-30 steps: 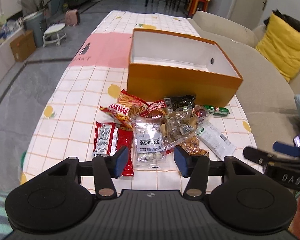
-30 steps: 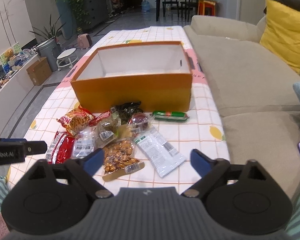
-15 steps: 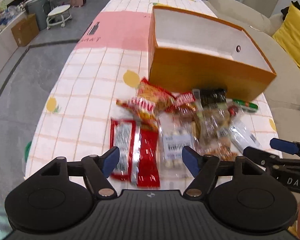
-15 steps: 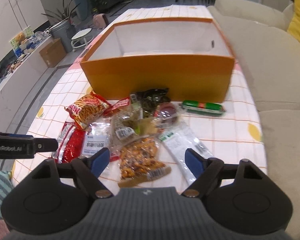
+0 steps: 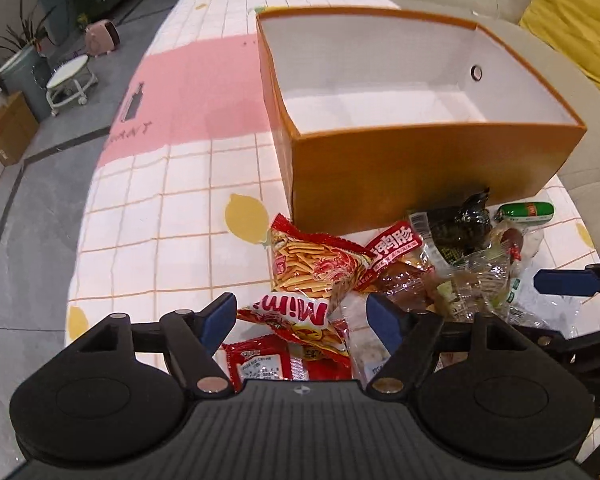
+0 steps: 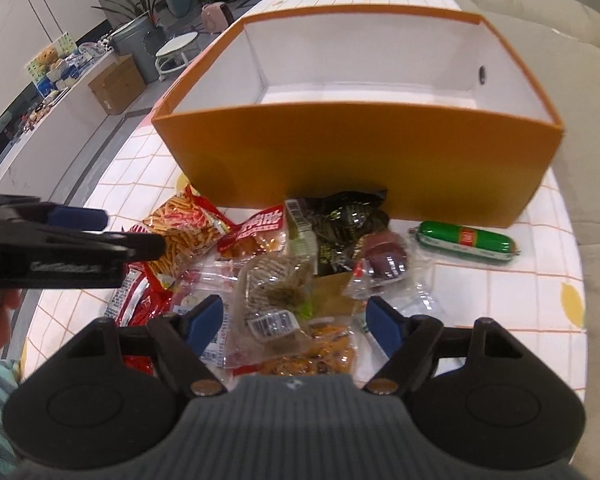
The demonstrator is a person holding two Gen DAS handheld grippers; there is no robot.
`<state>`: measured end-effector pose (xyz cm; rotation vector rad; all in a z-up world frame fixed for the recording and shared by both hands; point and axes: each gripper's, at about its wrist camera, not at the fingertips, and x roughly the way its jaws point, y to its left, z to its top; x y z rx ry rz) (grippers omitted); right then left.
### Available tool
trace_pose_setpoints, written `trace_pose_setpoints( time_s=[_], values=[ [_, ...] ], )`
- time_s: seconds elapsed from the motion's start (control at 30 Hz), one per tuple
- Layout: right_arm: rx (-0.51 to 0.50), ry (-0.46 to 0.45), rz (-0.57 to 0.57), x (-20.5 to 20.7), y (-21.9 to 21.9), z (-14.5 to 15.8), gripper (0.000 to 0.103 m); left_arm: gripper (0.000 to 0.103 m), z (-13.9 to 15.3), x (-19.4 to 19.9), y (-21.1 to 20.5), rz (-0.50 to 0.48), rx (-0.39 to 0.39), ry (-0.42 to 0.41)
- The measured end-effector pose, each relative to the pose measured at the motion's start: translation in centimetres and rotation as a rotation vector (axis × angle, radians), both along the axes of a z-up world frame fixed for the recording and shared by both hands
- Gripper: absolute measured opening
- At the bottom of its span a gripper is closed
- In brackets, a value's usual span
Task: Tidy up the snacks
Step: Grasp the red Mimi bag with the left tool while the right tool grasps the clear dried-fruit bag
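Reading "MiiMi" in white letters, a red snack bag [image 5: 296, 312] lies between the spread fingers of the left tool [image 5: 302, 318], which tilts steeply down over the snack pile [image 6: 284, 264] on the checked counter [image 5: 172, 208]; its jaws stand wide, pressing on nothing. The right tool [image 6: 292, 320], equally steep, has just been narrowing over a clear barcoded packet [image 6: 274, 300], pads not yet touching. Behind the pile stands the orange box [image 6: 364, 160]; a green sausage [image 6: 466, 238] lies just before it.
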<state>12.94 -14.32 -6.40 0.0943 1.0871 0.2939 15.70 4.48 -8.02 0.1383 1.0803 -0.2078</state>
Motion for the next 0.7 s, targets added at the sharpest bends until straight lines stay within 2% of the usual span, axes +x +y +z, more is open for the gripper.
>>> trace_pose_setpoints(
  time_s=[0.27, 0.33, 0.4, 0.47, 0.5, 0.7],
  values=[
    [0.003, 0.030, 0.016, 0.7, 0.6, -1.2, 0.065, 0.079, -1.6, 0.8, -0.5, -0.013, 0.069, 0.033],
    [0.003, 0.031, 0.024, 0.7, 0.9, -1.5, 0.063, 0.072, -2.0, 1.0, -0.8, -0.017, 0.094, 0.041],
    [0.020, 0.035, 0.027, 0.7, 0.9, -1.6, 0.053, 0.061, -2.4, 1.0, -0.9, -0.017, 0.111, 0.044],
    [0.033, 0.034, 0.039, 0.8, 1.1, -1.6, 0.046, 0.055, -2.5, 1.0, -1.0, -0.014, 0.112, 0.045],
    [0.026, 0.028, 0.046, 0.7, 1.2, -1.6, 0.046, 0.049, -2.5, 0.9, -1.0, -0.010, 0.107, 0.044],
    [0.022, 0.015, 0.053, 0.4, 1.1, -1.5, 0.041, 0.044, -1.5, 0.5, -0.8, 0.043, 0.084, 0.025]
  ],
)
